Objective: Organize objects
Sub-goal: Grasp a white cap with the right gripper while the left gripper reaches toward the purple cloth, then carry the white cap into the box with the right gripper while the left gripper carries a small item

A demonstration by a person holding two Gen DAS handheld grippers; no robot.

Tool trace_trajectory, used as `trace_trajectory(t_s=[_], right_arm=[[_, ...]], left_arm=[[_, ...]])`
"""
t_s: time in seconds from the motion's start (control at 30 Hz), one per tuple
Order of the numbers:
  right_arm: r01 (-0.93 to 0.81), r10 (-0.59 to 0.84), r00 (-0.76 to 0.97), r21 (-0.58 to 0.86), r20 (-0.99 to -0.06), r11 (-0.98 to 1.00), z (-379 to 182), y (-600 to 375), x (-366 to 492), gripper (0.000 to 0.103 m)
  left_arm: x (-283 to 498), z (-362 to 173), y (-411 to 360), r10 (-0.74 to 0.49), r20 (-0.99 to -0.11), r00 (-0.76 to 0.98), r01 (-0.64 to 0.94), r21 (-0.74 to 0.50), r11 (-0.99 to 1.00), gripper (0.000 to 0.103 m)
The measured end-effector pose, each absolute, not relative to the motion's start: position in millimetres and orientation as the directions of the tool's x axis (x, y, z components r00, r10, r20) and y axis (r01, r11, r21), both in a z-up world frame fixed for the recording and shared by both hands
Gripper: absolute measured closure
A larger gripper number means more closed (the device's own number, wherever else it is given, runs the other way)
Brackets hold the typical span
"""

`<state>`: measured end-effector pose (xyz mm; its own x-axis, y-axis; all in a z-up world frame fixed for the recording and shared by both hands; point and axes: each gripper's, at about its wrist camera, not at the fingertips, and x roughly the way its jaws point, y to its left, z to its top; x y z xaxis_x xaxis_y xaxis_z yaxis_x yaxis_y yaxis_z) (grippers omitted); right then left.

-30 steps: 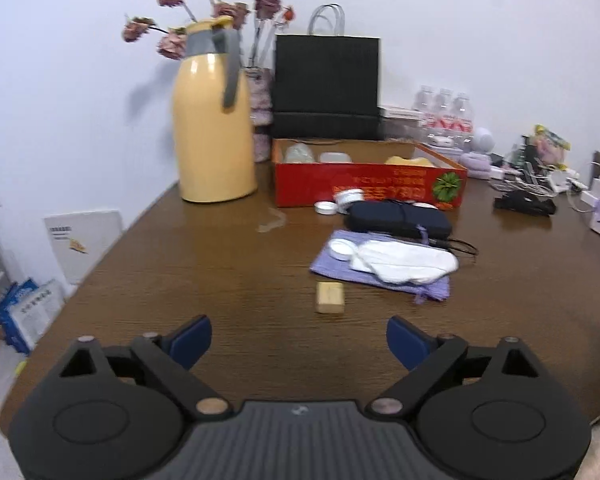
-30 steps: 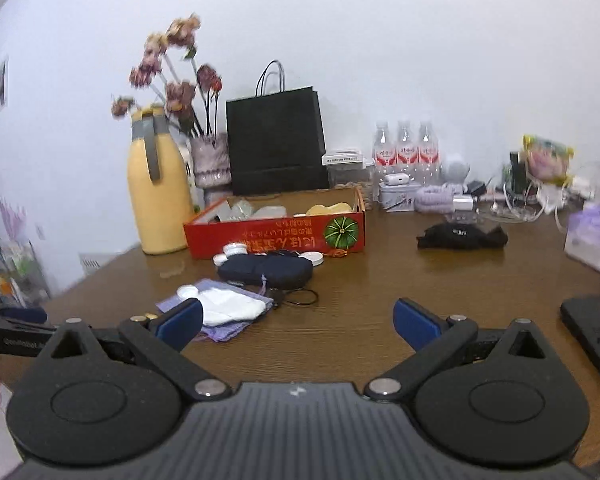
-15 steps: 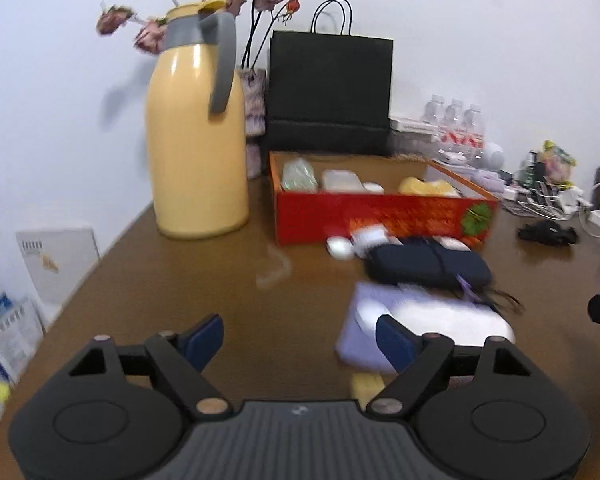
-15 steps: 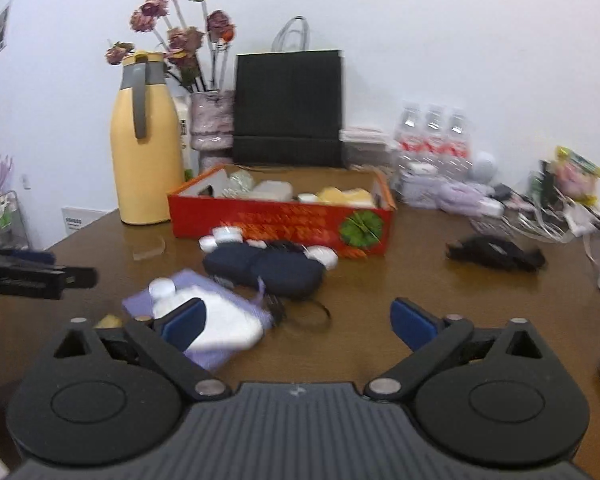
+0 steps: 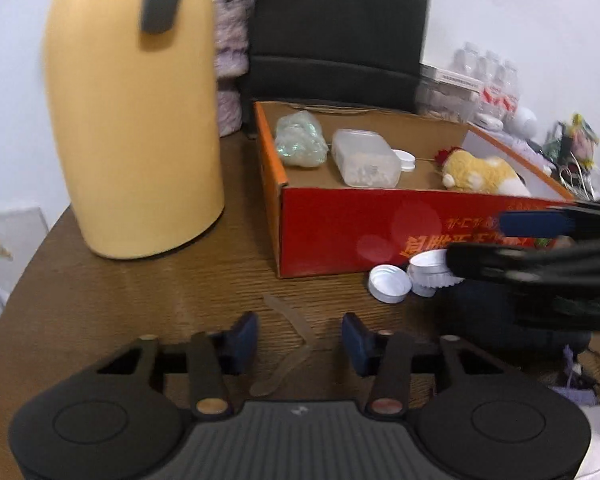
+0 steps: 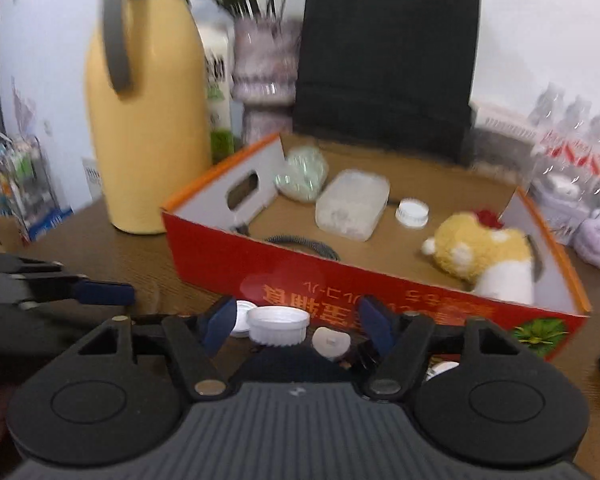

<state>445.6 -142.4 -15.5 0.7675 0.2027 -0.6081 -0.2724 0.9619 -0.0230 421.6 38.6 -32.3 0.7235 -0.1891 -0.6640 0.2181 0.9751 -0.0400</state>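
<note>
A red cardboard box [image 5: 340,232] [image 6: 236,264] holds a green crumpled bag [image 5: 300,144], a clear plastic container [image 5: 364,158], a white cap and a yellow plush toy [image 5: 480,170] [image 6: 480,256]. My left gripper [image 5: 300,338] is open, its fingers either side of a thin translucent plastic strip [image 5: 296,332] on the table. My right gripper [image 6: 296,322] is open around a white ribbed cap [image 6: 278,324] that sits in front of the box. It enters the left wrist view from the right [image 5: 500,240], beside white caps [image 5: 390,284].
A tall yellow thermos [image 5: 132,112] stands left of the box. A black paper bag [image 5: 336,28] and a vase stand behind it. Water bottles [image 6: 572,136] and clutter lie at the far right. A dark pouch [image 6: 300,364] lies under my right gripper.
Both grippers have moved forward to the red box. The left has narrowed around the plastic strip. The right now brackets the white cap.
</note>
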Motion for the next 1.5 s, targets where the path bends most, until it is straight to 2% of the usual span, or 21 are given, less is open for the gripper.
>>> trace_trajectory(t_s=[0.03, 0.07, 0.1, 0.3, 0.47, 0.63, 0.77, 0.87, 0.97, 1.07, 1.17, 1.27, 1.37, 1.5], right_arm=[[-0.269, 0.208, 0.754, -0.004, -0.623, 0.963, -20.5, -141.5, 452.9, 0.047], [-0.273, 0.230, 0.740, 0.031, -0.632, 0.961, -25.0, -142.0, 457.9, 0.060], [-0.268, 0.247, 0.733, 0.064, -0.634, 0.961, -27.8, -143.2, 459.5, 0.061], [-0.258, 0.257, 0.798, 0.076, -0.545, 0.963, -15.2, -149.3, 417.7, 0.062], [-0.273, 0.266, 0.853, 0.051, -0.449, 0.961, 10.7, -172.0, 333.5, 0.062], [-0.247, 0.251, 0.866, 0.068, -0.432, 0.967, 18.6, -201.6, 265.0, 0.062], [-0.232, 0.237, 0.871, 0.066, -0.429, 0.971, 18.8, -214.5, 227.4, 0.062], [-0.216, 0.225, 0.891, 0.069, -0.394, 0.974, 25.3, -222.0, 205.7, 0.062], [-0.198, 0.209, 0.913, 0.068, -0.351, 0.978, 36.1, -230.1, 193.2, 0.062], [-0.196, 0.212, 0.926, 0.084, -0.311, 0.977, 46.7, -241.1, 182.0, 0.062], [-0.220, 0.242, 0.929, 0.109, -0.280, 0.970, 56.6, -251.1, 179.7, 0.062], [-0.249, 0.257, 0.935, 0.064, -0.243, 0.966, 69.8, -256.6, 196.0, 0.062], [-0.238, 0.234, 0.944, 0.012, -0.232, 0.971, 84.7, -262.8, 235.8, 0.062], [-0.287, 0.296, 0.918, 0.074, -0.265, 0.955, 101.6, -270.1, 319.0, 0.062]], left_arm=[[420.2, -32.5, 36.5, -0.182, -0.660, 0.729, 0.221, -0.025, 0.975, 0.084], [418.6, -33.7, 34.8, -0.168, -0.655, 0.736, 0.221, -0.002, 0.975, 0.096], [417.0, -34.3, 33.9, -0.161, -0.652, 0.741, 0.225, 0.014, 0.974, 0.102], [392.4, -25.5, 37.1, -0.159, -0.628, 0.762, 0.206, 0.002, 0.979, 0.103], [333.0, 4.0, 52.6, -0.230, -0.558, 0.797, 0.183, -0.139, 0.973, 0.103], [263.0, 22.7, 60.0, -0.248, -0.520, 0.818, 0.131, -0.250, 0.959, 0.102], [226.8, 36.6, 49.6, -0.251, -0.513, 0.820, 0.157, -0.220, 0.963, 0.102], [205.2, 50.0, 40.0, -0.247, -0.486, 0.838, 0.180, -0.182, 0.967, 0.102], [196.8, 58.5, 34.0, -0.275, -0.465, 0.842, 0.204, -0.197, 0.959, 0.102], [201.9, 66.2, 25.4, -0.281, -0.465, 0.839, 0.216, -0.189, 0.958, 0.102], [208.5, 78.0, 20.3, -0.316, -0.429, 0.846, 0.264, -0.179, 0.948, 0.102], [231.3, 93.8, 13.2, -0.352, -0.403, 0.845, 0.310, -0.167, 0.936, 0.102], [277.3, 109.6, 4.0, -0.373, -0.387, 0.843, 0.341, -0.153, 0.928, 0.102], [369.4, 113.2, -11.4, -0.365, -0.443, 0.819, 0.345, -0.129, 0.930, 0.102]])
